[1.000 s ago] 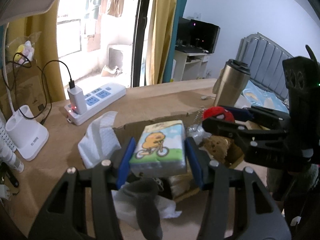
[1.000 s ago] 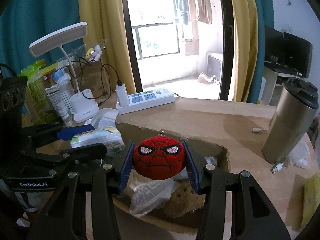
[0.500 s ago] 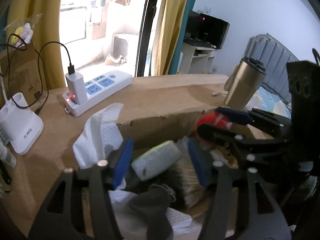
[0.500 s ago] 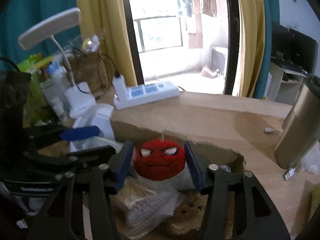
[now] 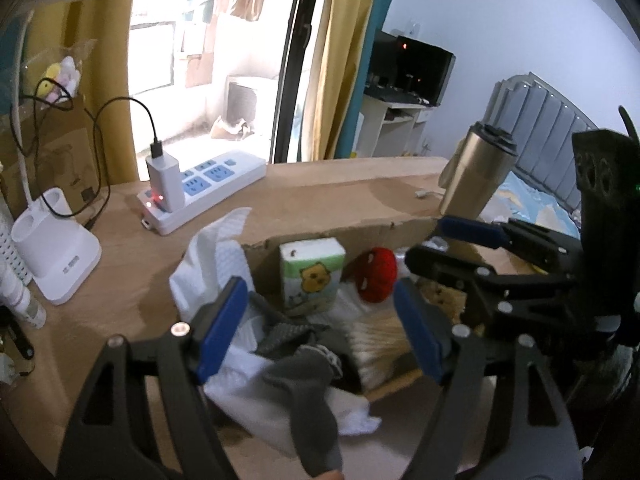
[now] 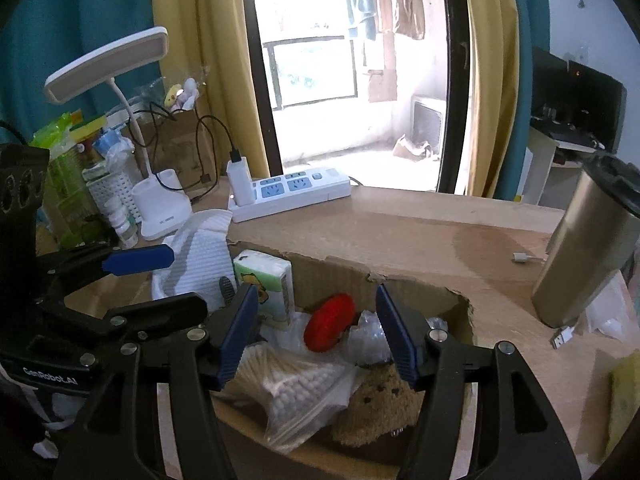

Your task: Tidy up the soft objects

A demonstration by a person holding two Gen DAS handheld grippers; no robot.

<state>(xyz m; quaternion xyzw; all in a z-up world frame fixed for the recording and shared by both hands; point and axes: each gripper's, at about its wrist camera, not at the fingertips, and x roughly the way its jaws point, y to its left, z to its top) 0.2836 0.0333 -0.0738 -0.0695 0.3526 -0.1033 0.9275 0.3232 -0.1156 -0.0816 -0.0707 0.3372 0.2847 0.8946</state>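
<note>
We find the soft things lying in the cardboard box [image 6: 362, 270] on the wooden table [image 6: 420, 228]. The tissue pack [image 5: 312, 276] stands upright against the box's back wall, with the red plush ball [image 5: 376, 276] just beside it on its right; neither is held.

Only the right wrist view lets us see deep into the box: a clear bag of cotton swabs [image 6: 292, 388] lies in front, and a brown plush toy [image 6: 380, 404] sits next to it, under the right finger of that gripper. From here the red ball shows only as a red disc, face hidden. Only the left wrist view shows the ball's black-and-white mask, and a grey sock [image 5: 304, 364] draped over a white cloth [image 5: 212, 256] at the box's left edge.

The left gripper [image 5: 320, 332] hovers over the box's left front, fingers spread wide with nothing between them. The right gripper [image 6: 316, 332] hangs above the box's middle, fingers likewise apart and empty; the red ball lies beyond them, untouched.

Outward: a white power strip [image 6: 292, 192] near the window, a steel cup [image 6: 588, 248] at right, a desk lamp [image 6: 108, 64] at left.
</note>
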